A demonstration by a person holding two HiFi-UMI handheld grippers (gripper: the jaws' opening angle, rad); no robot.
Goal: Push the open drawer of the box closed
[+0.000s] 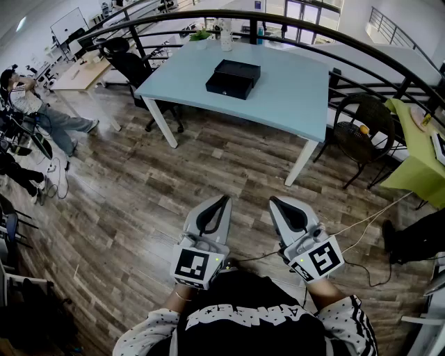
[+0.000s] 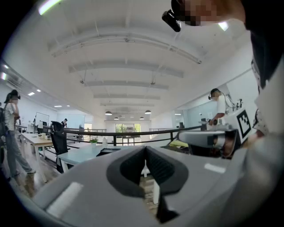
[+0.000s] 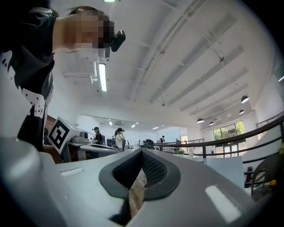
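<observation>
A black box (image 1: pixel 233 78) lies on the light blue table (image 1: pixel 292 90) far ahead in the head view; its drawer juts out a little at the front. Both grippers hang close to my body above the wooden floor, well short of the table. My left gripper (image 1: pixel 223 200) is shut with nothing in it, and so is my right gripper (image 1: pixel 274 201). In the left gripper view the jaw tips (image 2: pixel 145 150) meet, and the table (image 2: pixel 84 154) shows beyond them. The right gripper view shows its jaws (image 3: pixel 142 153) shut too, tilted up toward the ceiling.
A black office chair (image 1: pixel 132 64) stands at the table's left end. A dark wicker chair (image 1: pixel 361 135) and a yellow-green table (image 1: pixel 417 153) are at the right. A black railing (image 1: pixel 292 21) curves behind the table. A person (image 1: pixel 35 111) sits at far left. A cable (image 1: pixel 368 222) crosses the floor.
</observation>
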